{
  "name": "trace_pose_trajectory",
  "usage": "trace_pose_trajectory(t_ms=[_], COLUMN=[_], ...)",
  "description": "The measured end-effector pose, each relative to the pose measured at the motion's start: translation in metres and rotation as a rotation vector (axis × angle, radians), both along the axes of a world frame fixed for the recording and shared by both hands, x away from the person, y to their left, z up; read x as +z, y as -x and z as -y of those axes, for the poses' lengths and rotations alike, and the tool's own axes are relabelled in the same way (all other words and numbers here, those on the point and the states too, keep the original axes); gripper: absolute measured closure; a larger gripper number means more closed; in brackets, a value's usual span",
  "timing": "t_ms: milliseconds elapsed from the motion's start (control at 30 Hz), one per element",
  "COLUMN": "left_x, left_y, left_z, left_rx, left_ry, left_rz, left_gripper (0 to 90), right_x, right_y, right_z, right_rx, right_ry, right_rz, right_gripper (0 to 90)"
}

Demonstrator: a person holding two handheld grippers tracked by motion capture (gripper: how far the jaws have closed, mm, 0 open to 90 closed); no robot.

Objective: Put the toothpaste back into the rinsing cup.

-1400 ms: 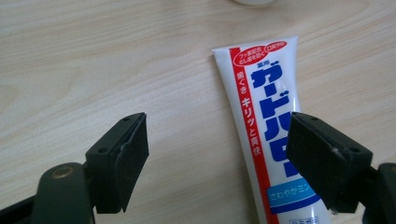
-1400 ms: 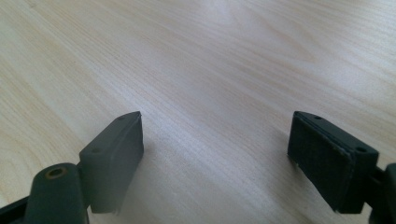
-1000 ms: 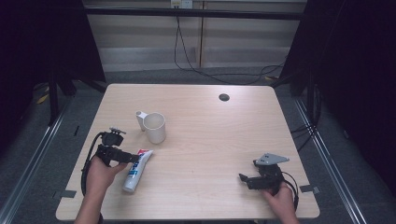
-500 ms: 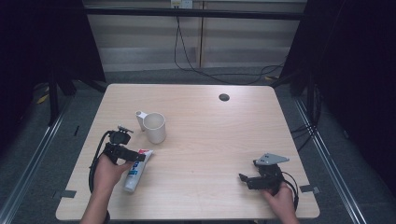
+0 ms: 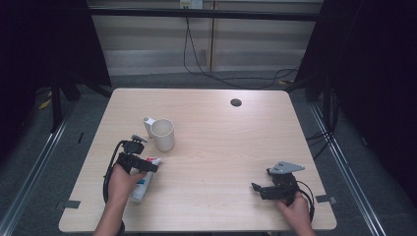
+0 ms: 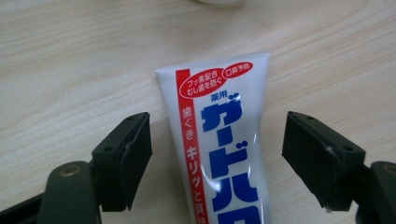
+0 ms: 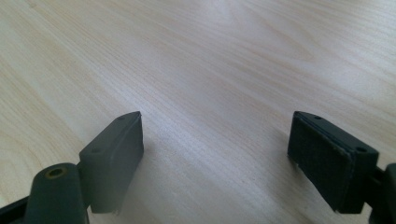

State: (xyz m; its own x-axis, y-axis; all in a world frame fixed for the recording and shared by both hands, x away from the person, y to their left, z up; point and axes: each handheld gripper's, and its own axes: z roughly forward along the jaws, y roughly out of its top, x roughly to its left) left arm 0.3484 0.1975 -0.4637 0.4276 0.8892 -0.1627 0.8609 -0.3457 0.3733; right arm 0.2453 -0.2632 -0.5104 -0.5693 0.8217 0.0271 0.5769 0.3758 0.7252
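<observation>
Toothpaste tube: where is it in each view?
High view: toothpaste tube lower left, partly under the left gripper.
Left gripper view: the tube centre, between open jaws, untouched.
Right gripper view: not in it.
Shared landmark: the wooden table.

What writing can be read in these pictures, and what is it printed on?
All of it is on the toothpaste tube lying on the table, in the left gripper view:
"フッ素配合 むし歯を防ぐ" in a red bubble
"口臭予防" in a smaller red bubble
"薬用" in small blue print
"ガードハ", big blue letters, cut off by the picture's edge
"歯ぐき キリッと", white on the red stripe, cut off lower down
In the high view the tube's print is too small to read.
</observation>
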Motion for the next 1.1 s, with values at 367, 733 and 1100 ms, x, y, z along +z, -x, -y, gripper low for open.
trace_pose_trajectory(t_ms=[367, 733, 1100], left_x=[-0.01, -0.009, -0.007], left_y=[-0.003, -0.005, -0.008], left_z=[0.004, 0.009, 0.016], left_rx=[0.013, 0.02, 0.006], left_ry=[-0.026, -0.076, -0.146], left_rz=[-0.011, -0.02, -0.037], left_gripper=[27.0, 32.4, 45.0], right_x=[0.0, 0.0, 0.0], right_y=[0.0, 0.0, 0.0], right_z=[0.0, 0.0, 0.0], right_rx=[0.0, -0.001, 0.001], right_ry=[0.0, 0.0, -0.001], right_rz=[0.001, -0.003, 0.0], right_gripper=[17.8, 17.6, 17.5])
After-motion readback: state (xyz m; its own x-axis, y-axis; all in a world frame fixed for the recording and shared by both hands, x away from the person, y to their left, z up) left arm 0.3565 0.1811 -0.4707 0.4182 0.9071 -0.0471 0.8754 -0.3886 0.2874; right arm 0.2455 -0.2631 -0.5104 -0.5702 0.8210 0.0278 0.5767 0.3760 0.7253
